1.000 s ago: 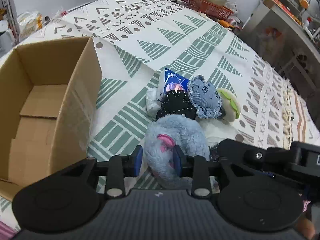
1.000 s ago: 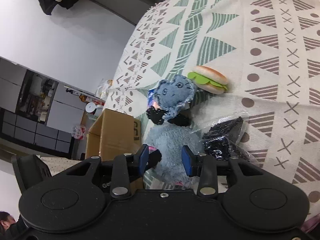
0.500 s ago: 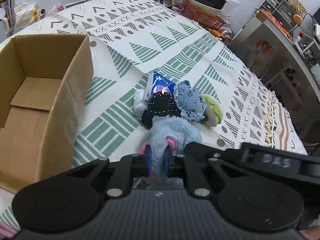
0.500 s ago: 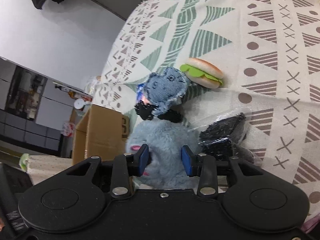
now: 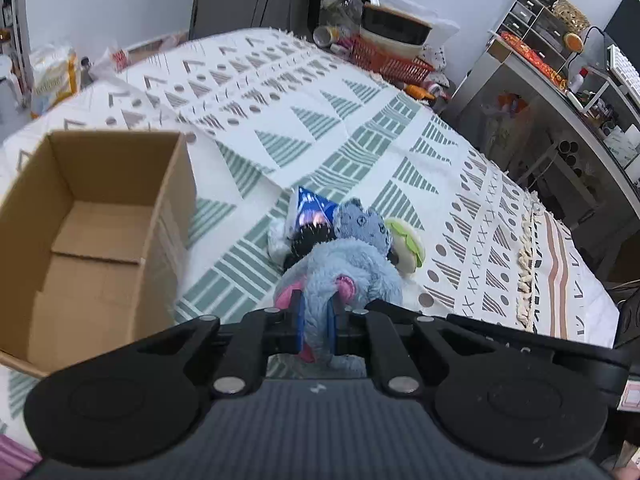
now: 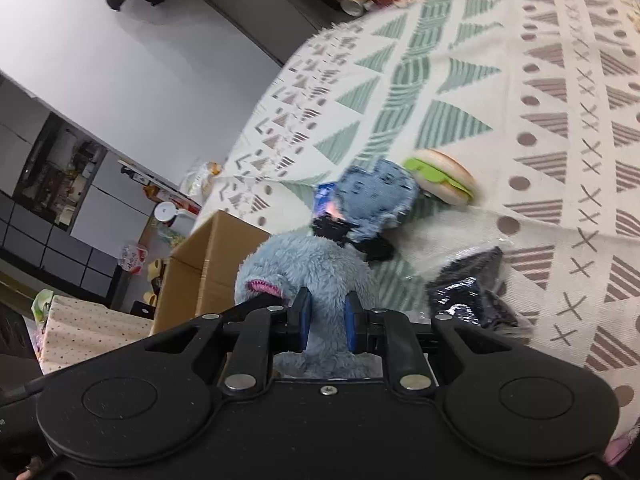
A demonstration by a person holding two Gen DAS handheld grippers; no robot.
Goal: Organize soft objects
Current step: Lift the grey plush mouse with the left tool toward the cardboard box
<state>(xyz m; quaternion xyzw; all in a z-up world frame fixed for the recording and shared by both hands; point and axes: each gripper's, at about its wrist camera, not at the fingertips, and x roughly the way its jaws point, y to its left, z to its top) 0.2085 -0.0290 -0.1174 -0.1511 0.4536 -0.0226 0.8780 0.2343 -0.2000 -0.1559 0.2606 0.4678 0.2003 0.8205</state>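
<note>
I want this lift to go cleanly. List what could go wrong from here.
Both grippers, left and right, pinch the same blue plush toy. If they pull apart, the fur may slip out of one.

The denim toy and the burger toy lie close behind it and could get dragged along.

The cardboard box stands off to the left, so the toy may catch its near wall.

A lived-in home, a cluttered room. A patterned cloth (image 5: pixel 360 128) with green triangles and tassels covers the broad surface filling mid-frame. At its far edge, top centre, sit a red basket (image 5: pixel 388 60) and stacked bowls. Crowded metal shelving (image 5: pixel 560 92) runs down the right side; dark cabinets (image 6: pixel 52 216) with household clutter stand at left in the right wrist view.
</note>
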